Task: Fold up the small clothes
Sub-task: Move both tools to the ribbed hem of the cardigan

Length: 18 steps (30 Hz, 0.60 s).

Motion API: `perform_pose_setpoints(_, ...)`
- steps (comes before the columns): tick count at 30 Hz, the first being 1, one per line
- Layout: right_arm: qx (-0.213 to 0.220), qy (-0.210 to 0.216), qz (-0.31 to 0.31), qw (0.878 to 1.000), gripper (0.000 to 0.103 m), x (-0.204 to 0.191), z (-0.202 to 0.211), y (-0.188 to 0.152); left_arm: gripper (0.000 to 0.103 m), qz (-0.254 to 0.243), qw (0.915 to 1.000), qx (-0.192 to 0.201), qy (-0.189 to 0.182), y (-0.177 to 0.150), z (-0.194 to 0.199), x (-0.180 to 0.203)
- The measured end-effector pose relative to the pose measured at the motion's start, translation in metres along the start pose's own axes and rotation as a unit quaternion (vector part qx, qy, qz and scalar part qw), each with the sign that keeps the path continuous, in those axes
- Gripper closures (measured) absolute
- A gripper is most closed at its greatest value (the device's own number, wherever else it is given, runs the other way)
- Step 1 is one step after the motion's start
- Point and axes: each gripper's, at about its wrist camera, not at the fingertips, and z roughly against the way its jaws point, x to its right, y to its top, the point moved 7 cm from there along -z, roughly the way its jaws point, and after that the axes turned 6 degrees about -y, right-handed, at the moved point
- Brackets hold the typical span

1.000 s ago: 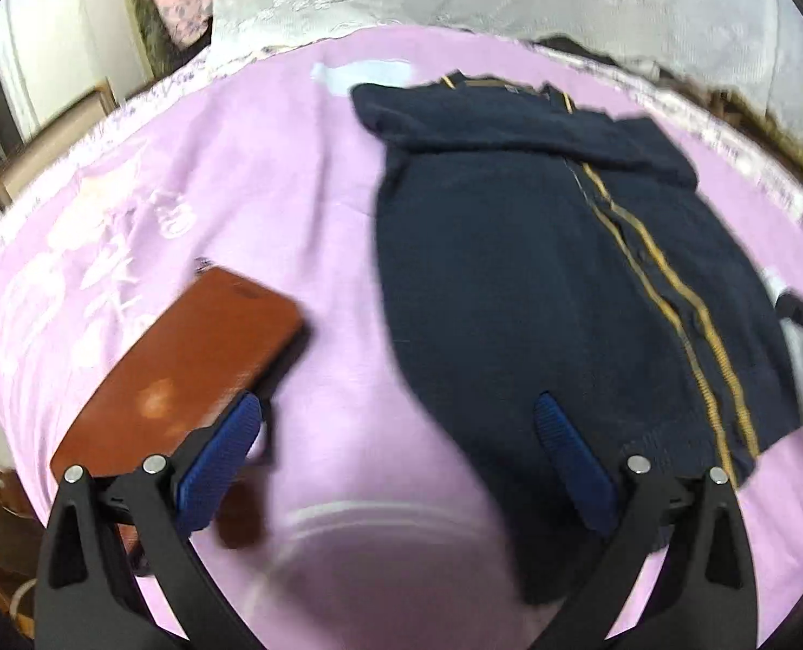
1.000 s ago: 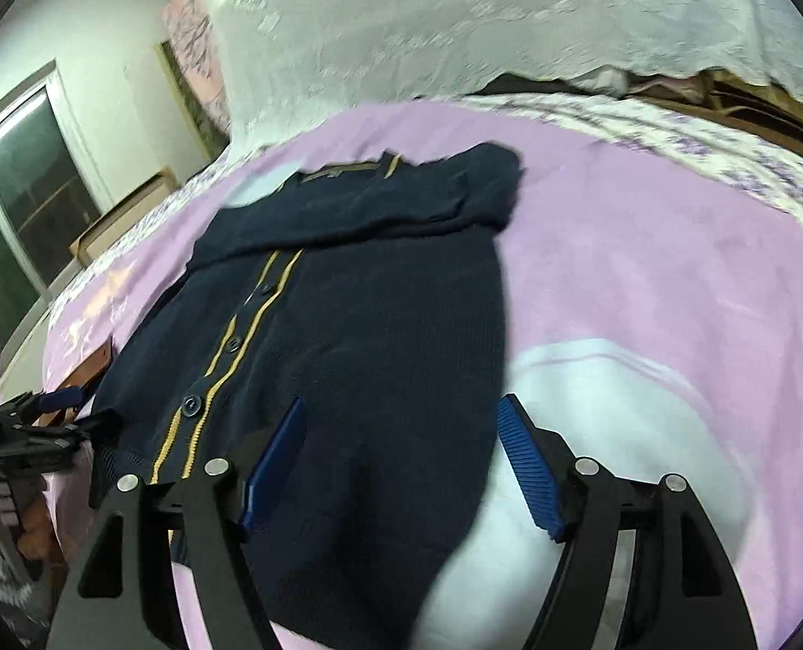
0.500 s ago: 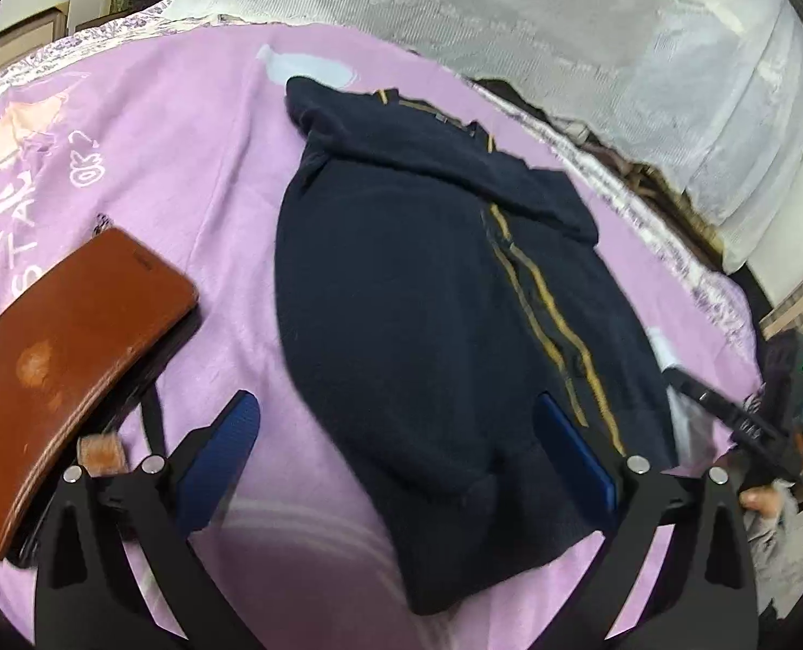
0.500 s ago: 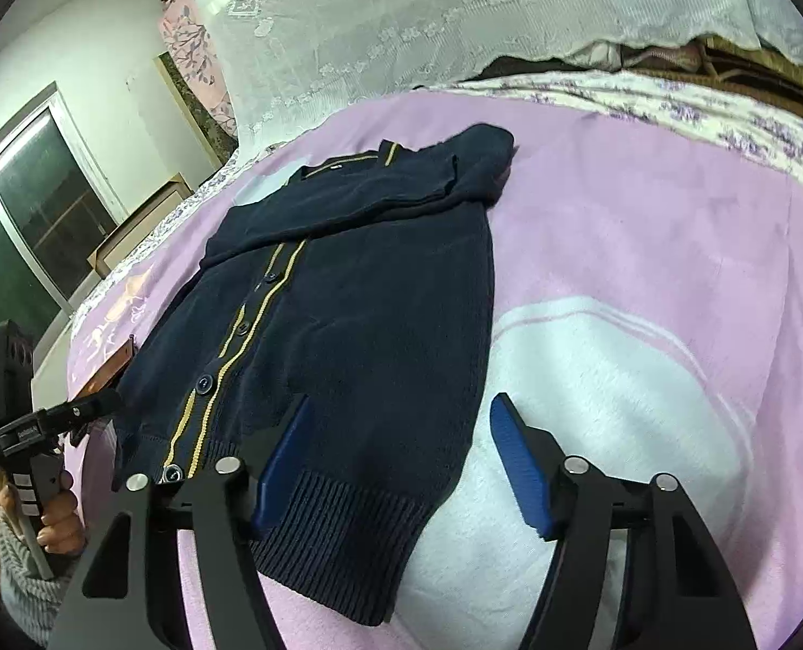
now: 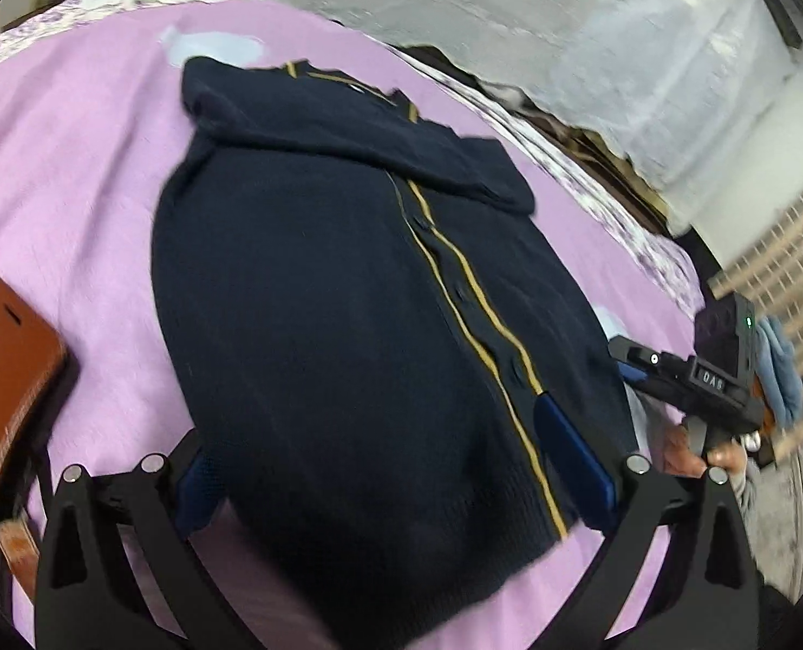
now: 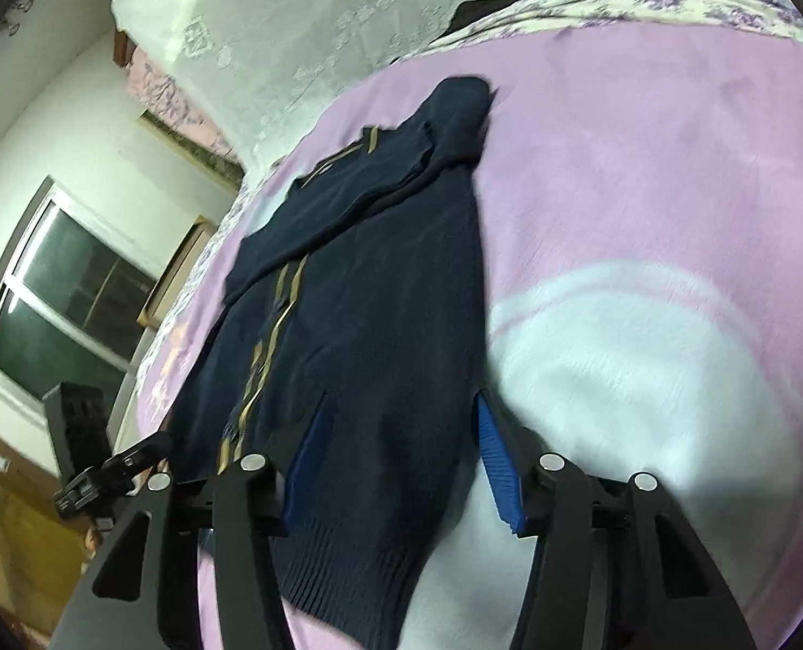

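On the pink bedspread lies one navy cardigan, front up, sleeves folded across its top. Compared with a second ago, both wrist views sit closer over its hem. The right hand-held gripper has just been narrowing its jaws; they straddle the hem's right corner with cloth between them, pads not yet pressing, so it is released. The left hand-held gripper stands wide apart over the hem's other side, one pad above the two yellow stripes, also released. One brown wallet lies just left of the cardigan, now half out of the left view. A white lace cover hangs behind the bed.
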Motion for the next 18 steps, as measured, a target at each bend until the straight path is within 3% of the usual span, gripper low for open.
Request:
perform_pose_setpoints(5,-0.008,-0.006,0.031,0.999,0.049,-0.014,-0.005,-0.01,0.005,-0.016,0.9998,0.004,-0.014,-0.014,0.008,0.003)
perform_pose_setpoints(10,-0.011,-0.01,0.031,0.999,0.068,-0.013,-0.007,-0.013,0.007,0.015,0.9996,0.023,-0.008,-0.004,0.003,-0.003)
perform_pose_setpoints(12,-0.012,-0.01,0.04,0.999,0.069,-0.015,-0.007,-0.015,0.014,-0.005,0.9997,0.023,0.002,-0.01,0.006,0.002)
perform_pose_setpoints(18,-0.015,-0.009,0.057,0.998,0.069,-0.018,-0.006,-0.02,0.02,-0.036,0.9992,0.013,-0.014,-0.02,0.007,0.008)
